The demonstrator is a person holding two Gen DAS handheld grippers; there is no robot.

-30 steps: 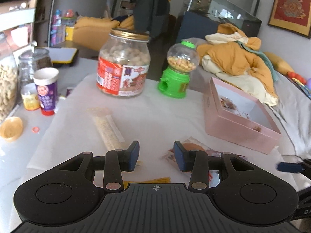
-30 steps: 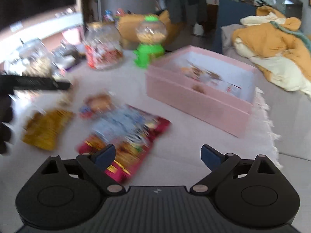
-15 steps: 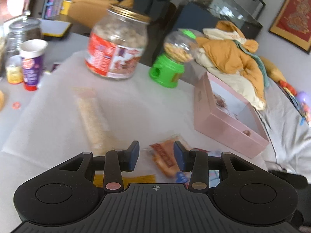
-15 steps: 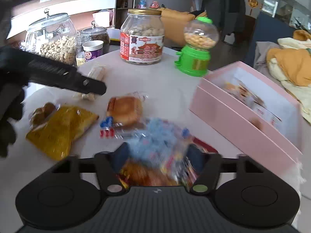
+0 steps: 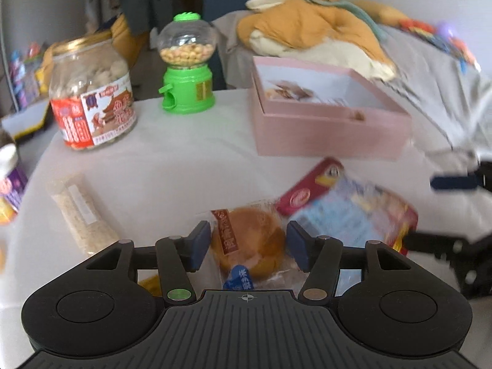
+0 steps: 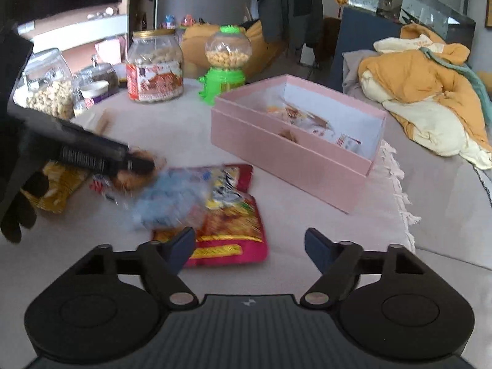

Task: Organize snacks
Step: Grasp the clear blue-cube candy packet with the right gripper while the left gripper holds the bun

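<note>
My left gripper (image 5: 249,247) is open with its jaws on either side of a wrapped bun (image 5: 252,246) that lies on the white cloth; whether the pads touch it I cannot tell. The bun also shows blurred in the right wrist view (image 6: 135,172), under the left gripper's fingers (image 6: 98,155). My right gripper (image 6: 249,247) is open and empty just above the near end of a red and blue snack bag (image 6: 215,212), which also shows in the left wrist view (image 5: 347,212). The open pink box (image 6: 286,153) holds a few snacks.
A long pale cracker pack (image 5: 81,212) lies at the left. A yellow snack bag (image 6: 52,190) lies under the left hand. A big labelled jar (image 5: 92,98), a green candy dispenser (image 5: 187,67) and more jars (image 6: 49,92) stand at the back.
My left gripper swung right and its jaws opened around the bun. My right gripper drew back from the red and blue bag and opened wider.
</note>
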